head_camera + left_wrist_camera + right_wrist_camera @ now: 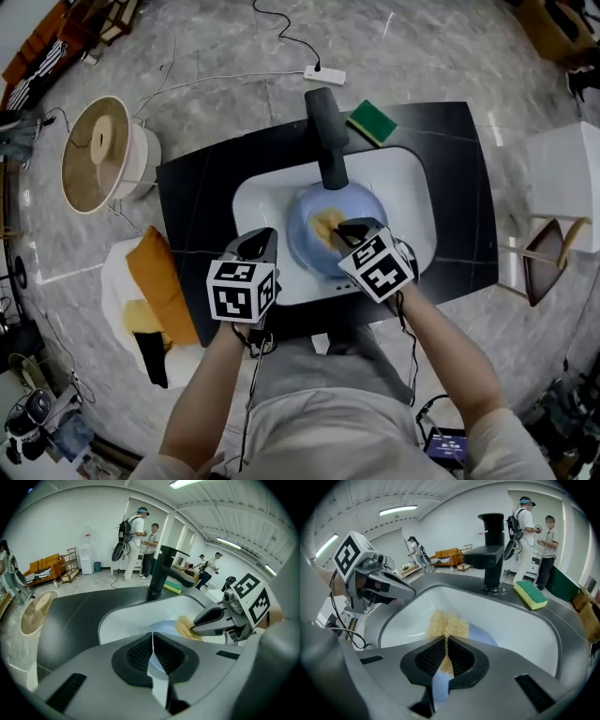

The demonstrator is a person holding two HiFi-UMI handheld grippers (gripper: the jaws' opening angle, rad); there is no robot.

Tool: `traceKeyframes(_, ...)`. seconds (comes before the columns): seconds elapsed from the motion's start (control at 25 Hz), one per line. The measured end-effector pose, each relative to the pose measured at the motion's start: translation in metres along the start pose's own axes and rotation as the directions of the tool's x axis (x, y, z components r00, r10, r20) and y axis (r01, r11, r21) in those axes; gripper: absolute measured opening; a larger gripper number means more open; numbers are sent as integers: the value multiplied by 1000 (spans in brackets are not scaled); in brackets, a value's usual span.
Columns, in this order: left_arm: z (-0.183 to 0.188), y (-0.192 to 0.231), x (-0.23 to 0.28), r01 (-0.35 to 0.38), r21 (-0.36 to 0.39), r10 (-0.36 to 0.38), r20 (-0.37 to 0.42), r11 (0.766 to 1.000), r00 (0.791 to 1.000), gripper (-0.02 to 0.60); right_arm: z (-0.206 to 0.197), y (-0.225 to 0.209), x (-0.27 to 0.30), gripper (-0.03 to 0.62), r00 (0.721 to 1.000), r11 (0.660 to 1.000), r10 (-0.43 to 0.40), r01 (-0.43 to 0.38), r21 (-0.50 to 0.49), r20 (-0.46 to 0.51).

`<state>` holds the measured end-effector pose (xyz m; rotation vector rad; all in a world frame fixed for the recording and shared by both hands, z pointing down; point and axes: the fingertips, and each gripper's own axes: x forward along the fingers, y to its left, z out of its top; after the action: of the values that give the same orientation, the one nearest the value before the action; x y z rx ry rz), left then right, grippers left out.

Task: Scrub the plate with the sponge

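Head view: right hand-held gripper (337,232) steeply downward

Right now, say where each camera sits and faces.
Head view: on the head, steeply down at the sink; shows forearms, left gripper, right gripper.
Left gripper view: on the left gripper, facing the faucet past shut jaws; shows the right gripper.
Right gripper view: on the right gripper, facing the faucet over its tan sponge; shows the left gripper.
Both gripper views share faucet and green sponge.
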<state>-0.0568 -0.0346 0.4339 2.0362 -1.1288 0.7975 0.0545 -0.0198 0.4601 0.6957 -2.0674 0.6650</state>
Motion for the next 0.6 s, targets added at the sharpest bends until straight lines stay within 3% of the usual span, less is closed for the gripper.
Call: traceKeyframes(0.6,-35,6,50,14,-79,-17,-39,997,999,23,-39,-4,88,41,980,982,85,-113,-154,-179)
